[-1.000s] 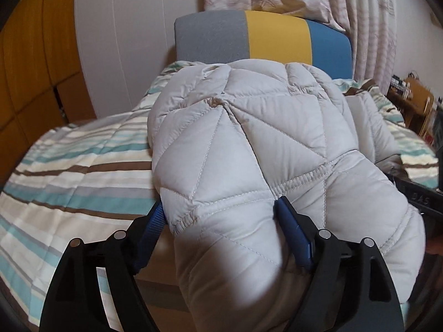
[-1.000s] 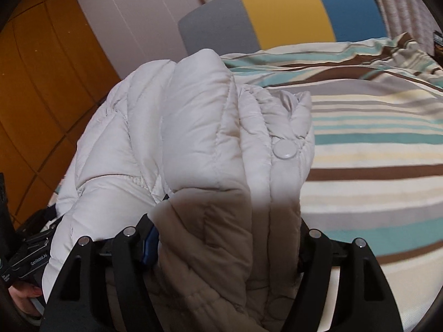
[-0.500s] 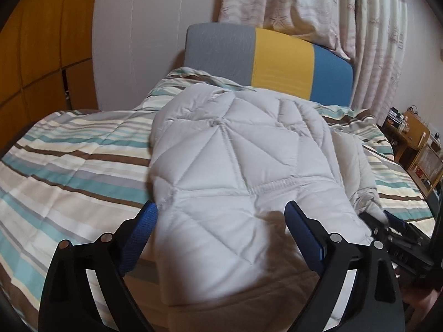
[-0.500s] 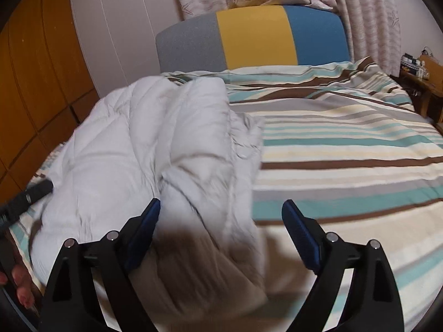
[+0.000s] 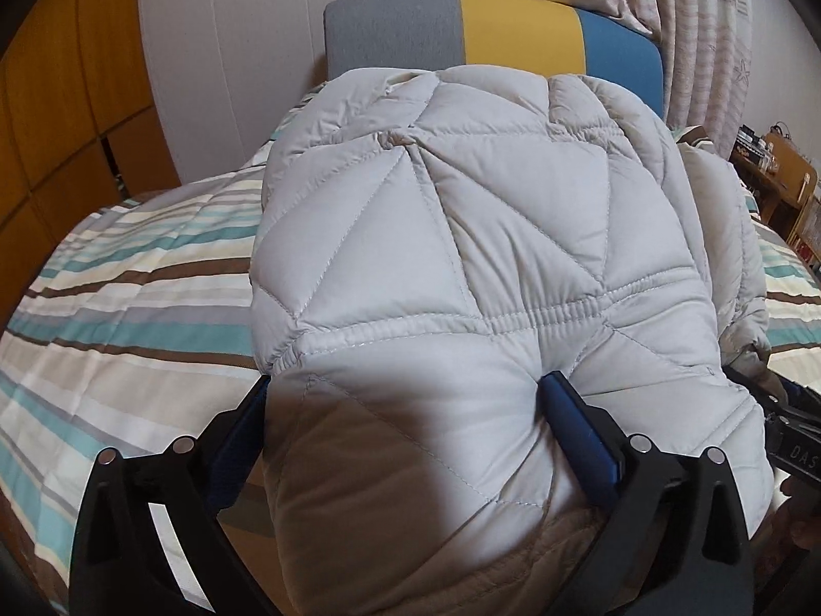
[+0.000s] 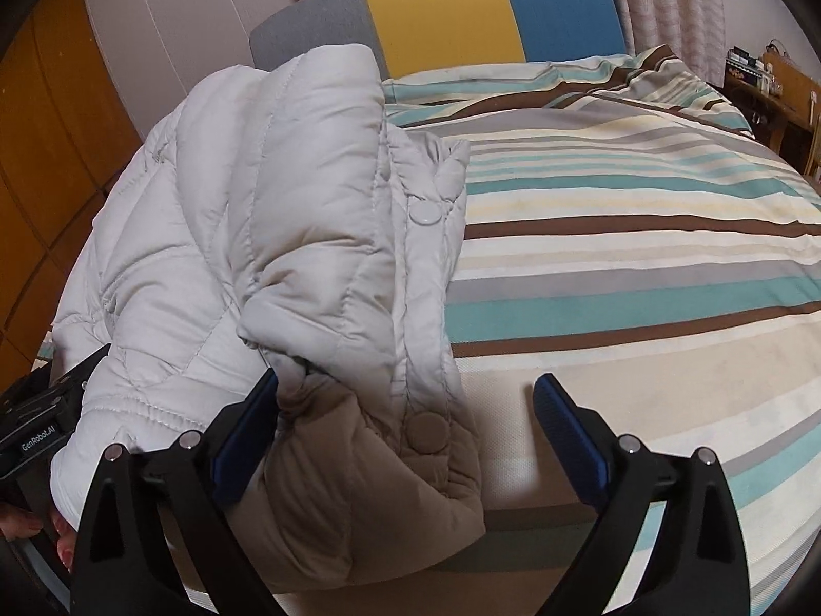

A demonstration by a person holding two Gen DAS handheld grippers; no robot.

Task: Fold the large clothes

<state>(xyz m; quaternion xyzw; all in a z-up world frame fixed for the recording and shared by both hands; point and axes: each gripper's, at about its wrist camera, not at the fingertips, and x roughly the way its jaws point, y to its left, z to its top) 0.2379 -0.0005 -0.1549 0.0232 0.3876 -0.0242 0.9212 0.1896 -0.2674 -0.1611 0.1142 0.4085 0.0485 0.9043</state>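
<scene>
A pale grey quilted puffer jacket [image 5: 477, 236] lies bunched on the striped bed. In the left wrist view its hem fills the space between the blue pads of my left gripper [image 5: 405, 421], which press into the fabric. In the right wrist view the jacket's front edge with round snap buttons [image 6: 328, 267] lies at the left. My right gripper [image 6: 405, 426] stands open, its left pad against the jacket's fold, its right pad over bare bedding.
The striped duvet [image 6: 641, 236] covers the bed. A grey, yellow and blue headboard [image 5: 518, 31] stands at the far end under curtains. Orange wooden cabinets [image 5: 56, 102] line the left wall. A wooden side table [image 5: 780, 174] with clutter is at the right.
Half a second ago both grippers were open and drawn back from the jacket. Now both have come close again; the left has closed on the hem, the right stays open beside the front fold.
</scene>
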